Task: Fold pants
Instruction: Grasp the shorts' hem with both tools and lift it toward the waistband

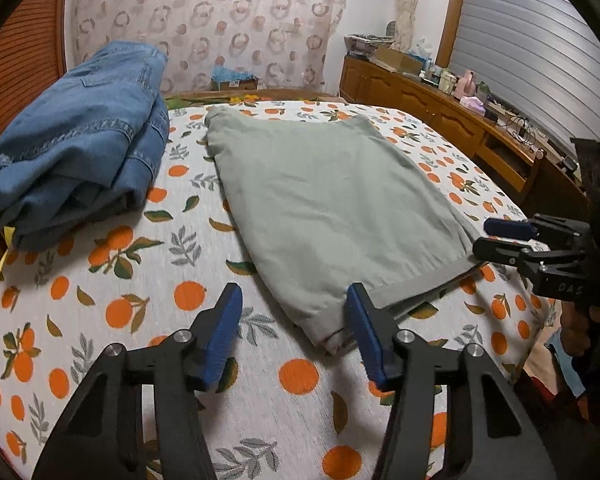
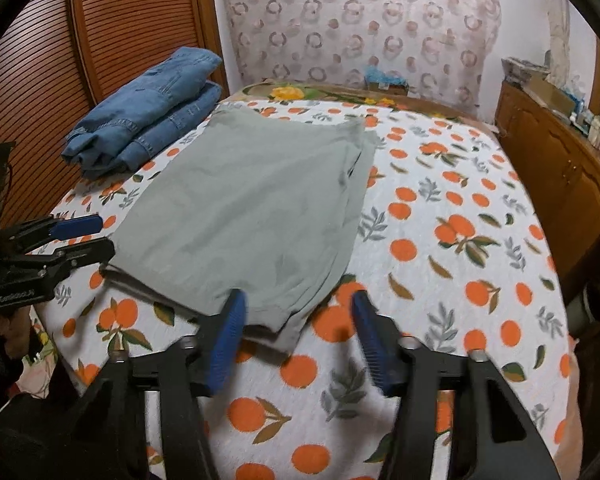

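Grey-green pants (image 1: 328,200) lie folded flat on the orange-print bedspread (image 1: 148,300); they also show in the right wrist view (image 2: 252,208). My left gripper (image 1: 294,316) is open and empty, just short of the pants' near left corner, its right finger beside the hem. It also shows at the left of the right wrist view (image 2: 108,236). My right gripper (image 2: 298,320) is open and empty at the pants' near right corner. It also shows at the right of the left wrist view (image 1: 480,236), next to the hem corner.
Folded blue jeans (image 1: 76,148) are stacked at the bed's far left, by a slatted wooden door (image 2: 80,40). A wooden sideboard (image 1: 440,112) with clutter runs along the right. A patterned curtain (image 1: 204,20) hangs behind the bed.
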Motion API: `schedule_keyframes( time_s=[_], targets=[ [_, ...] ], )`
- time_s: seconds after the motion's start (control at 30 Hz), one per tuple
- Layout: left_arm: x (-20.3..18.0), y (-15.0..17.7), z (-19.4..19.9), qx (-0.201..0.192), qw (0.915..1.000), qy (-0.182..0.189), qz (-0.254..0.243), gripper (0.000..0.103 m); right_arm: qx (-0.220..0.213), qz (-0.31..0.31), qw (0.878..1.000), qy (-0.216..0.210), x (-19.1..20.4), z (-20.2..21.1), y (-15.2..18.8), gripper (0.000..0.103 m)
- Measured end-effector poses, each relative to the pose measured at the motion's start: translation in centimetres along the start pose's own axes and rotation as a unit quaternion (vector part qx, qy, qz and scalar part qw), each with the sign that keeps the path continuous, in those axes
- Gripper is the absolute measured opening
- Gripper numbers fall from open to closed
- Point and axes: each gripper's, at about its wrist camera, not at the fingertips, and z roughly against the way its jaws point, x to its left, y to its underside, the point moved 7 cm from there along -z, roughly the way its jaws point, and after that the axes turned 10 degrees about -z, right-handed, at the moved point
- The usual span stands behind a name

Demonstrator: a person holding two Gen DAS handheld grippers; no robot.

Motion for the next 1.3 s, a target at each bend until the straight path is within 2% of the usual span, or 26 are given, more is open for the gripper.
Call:
schedule_keyframes(
  time_s=[0.27,0.57,0.8,1.0,1.3],
  targets=[
    [-0.4,1.1,-0.6,0.016,0.9999,0.006,0.002,0.052,0.015,-0.013,1.000,-0.018,0.4,-0.7,0.6,0.039],
    [-0.6,1.5,-0.3,0.013,0.9999,0.007,0.006,0.050,0.019,-0.013,0.999,-0.031,0.8,-1.1,0.9,0.031],
    [-1.0,1.6,-0.1,0.008,0.9992,0.033,0.021,0.031,0.014,-0.014,0.999,-0.044,1.0,-1.1,1.2,0.020],
    [-1.5,1.2,-0.3,0.006,0.9990,0.040,0.020,0.016,0.015,-0.021,0.998,-0.059,1.1,-1.2,1.2,0.015],
    [-2.0,0.2,1.7,-0.018,0.9990,0.038,0.011,0.011,0.001,-0.031,0.996,-0.081,1.1,-0.1,0.9,0.013]
  ],
)
